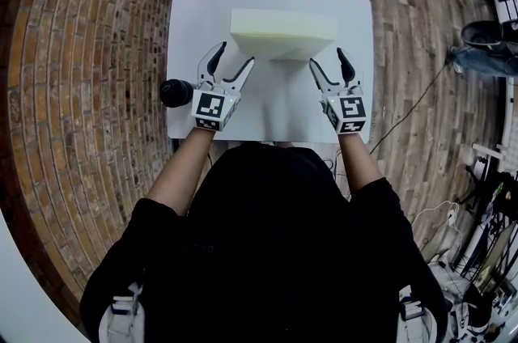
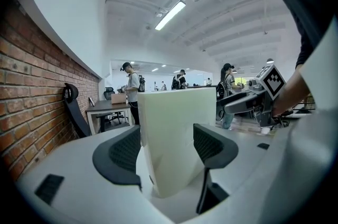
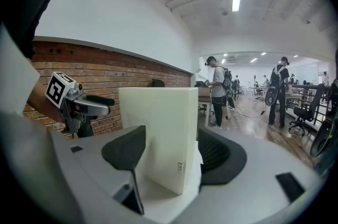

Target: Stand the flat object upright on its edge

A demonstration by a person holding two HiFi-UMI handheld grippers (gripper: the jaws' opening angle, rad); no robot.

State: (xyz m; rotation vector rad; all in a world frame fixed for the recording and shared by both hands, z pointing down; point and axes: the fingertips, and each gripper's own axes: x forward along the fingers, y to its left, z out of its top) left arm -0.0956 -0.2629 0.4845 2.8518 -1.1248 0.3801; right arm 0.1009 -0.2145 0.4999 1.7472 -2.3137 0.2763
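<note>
Two tongs meet a pale foam slab [image 1: 283, 26] in the head view: the left tongs [image 1: 230, 68] at its lower left corner, the right tongs [image 1: 331, 68] at its lower right corner, over the far half of the white counter [image 1: 275, 115]. The slab stands up on its long edge; whether that edge touches the counter I can't tell.

Left gripper view: the slab rises upright between the dark pads, which press its two faces, so these tongs pinch it.

Right gripper view: the slab's other end sits clamped between wide-set pads, a brick wall [image 3: 132, 67] behind.
</note>
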